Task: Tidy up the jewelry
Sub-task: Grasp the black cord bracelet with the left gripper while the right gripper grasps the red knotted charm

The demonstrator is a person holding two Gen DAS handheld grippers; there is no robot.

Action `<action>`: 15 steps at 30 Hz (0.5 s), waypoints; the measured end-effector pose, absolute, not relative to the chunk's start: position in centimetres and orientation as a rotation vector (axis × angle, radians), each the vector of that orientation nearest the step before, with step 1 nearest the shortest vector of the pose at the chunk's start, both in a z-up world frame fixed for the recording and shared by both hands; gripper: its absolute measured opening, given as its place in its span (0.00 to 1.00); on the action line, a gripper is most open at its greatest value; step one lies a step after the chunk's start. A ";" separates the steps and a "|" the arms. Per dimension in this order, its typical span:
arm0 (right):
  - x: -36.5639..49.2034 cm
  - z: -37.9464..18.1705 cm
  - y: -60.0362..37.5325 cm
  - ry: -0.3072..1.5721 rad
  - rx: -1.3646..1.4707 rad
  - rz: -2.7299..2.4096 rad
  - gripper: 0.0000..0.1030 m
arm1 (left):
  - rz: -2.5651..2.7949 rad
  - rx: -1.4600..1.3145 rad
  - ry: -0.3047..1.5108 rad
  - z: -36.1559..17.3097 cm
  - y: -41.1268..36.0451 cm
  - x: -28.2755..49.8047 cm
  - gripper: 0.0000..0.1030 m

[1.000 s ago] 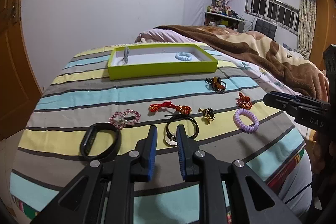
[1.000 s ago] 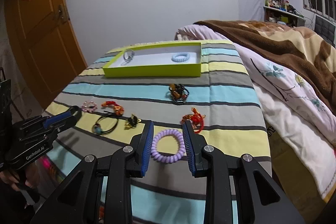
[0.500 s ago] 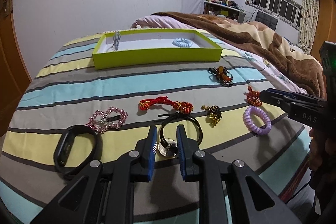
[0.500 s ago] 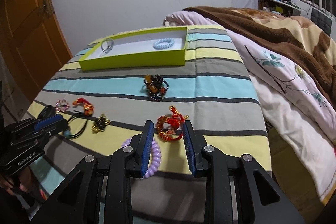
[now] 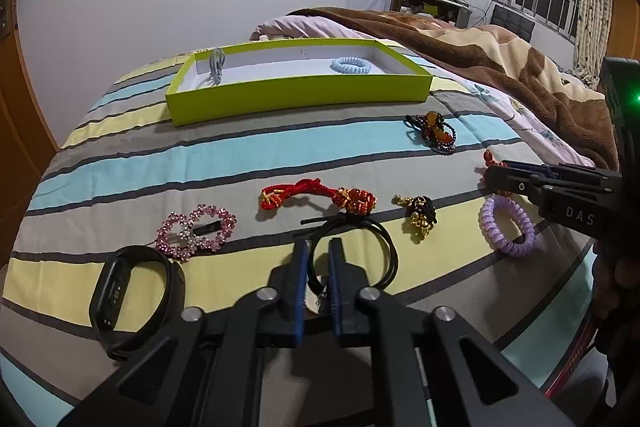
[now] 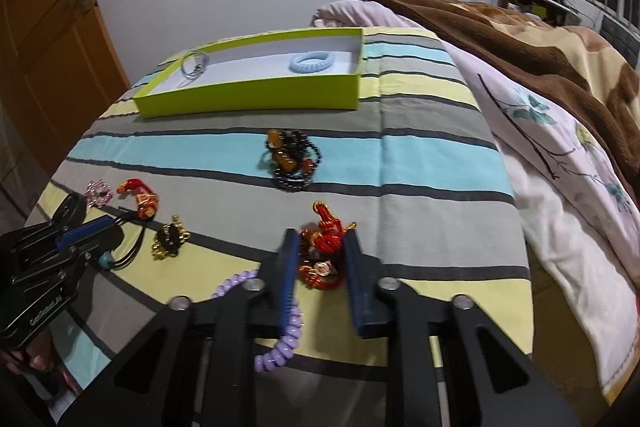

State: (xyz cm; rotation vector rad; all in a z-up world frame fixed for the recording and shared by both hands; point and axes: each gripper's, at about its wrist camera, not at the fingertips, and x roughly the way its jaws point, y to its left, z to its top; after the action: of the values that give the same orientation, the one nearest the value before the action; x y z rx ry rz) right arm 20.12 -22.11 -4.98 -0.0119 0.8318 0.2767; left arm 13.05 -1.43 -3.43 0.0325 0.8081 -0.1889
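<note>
My left gripper (image 5: pixel 318 259) is low over the striped cloth, and its jaws are closing around the near arc of a black cord bracelet (image 5: pixel 360 251). A small gap still shows beside the cord. My right gripper (image 6: pixel 321 251) is closing on a red and gold knot ornament (image 6: pixel 322 251), which sits between the pads, close to both. A purple coil hair tie (image 6: pixel 280 343) lies partly under its left finger. At the far end, the green tray (image 5: pixel 300 95) holds a blue coil tie (image 5: pixel 351 65) and a grey piece (image 5: pixel 216 67).
On the cloth lie a red cord bracelet (image 5: pixel 316 195), a pink rhinestone clip (image 5: pixel 196 231), a black wristband (image 5: pixel 132 291), a black and gold charm (image 5: pixel 420 215) and a dark beaded bracelet (image 5: pixel 434 133). A brown blanket (image 6: pixel 540 39) covers the bed to the right, and a wooden door (image 6: pixel 48 39) stands at the left.
Both grippers came forward and down. The right one shifted from the purple coil to the red knot. Both pairs of jaws have narrowed around their items.
</note>
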 end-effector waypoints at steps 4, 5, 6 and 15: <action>19.9 -4.8 -22.1 0.820 -0.011 0.274 0.06 | -0.197 0.018 0.803 -3.2 -1.1 12.9 0.02; 19.8 -4.6 -22.2 0.814 -0.007 0.272 0.07 | -0.198 0.016 0.800 -3.2 -1.0 12.9 0.02; 19.7 -4.4 -22.4 0.810 -0.001 0.273 0.07 | -0.201 0.012 0.795 -3.1 -1.0 12.8 0.02; 18.7 -3.3 -22.8 0.771 0.009 0.281 0.07 | -0.217 -0.009 0.764 -2.2 -0.7 11.8 0.02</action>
State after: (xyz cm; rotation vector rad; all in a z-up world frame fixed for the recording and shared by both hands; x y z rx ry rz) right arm 18.69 -22.77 -3.29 0.0091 0.7713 0.2810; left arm 11.78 -0.73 -2.18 -0.0095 0.7643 -0.2169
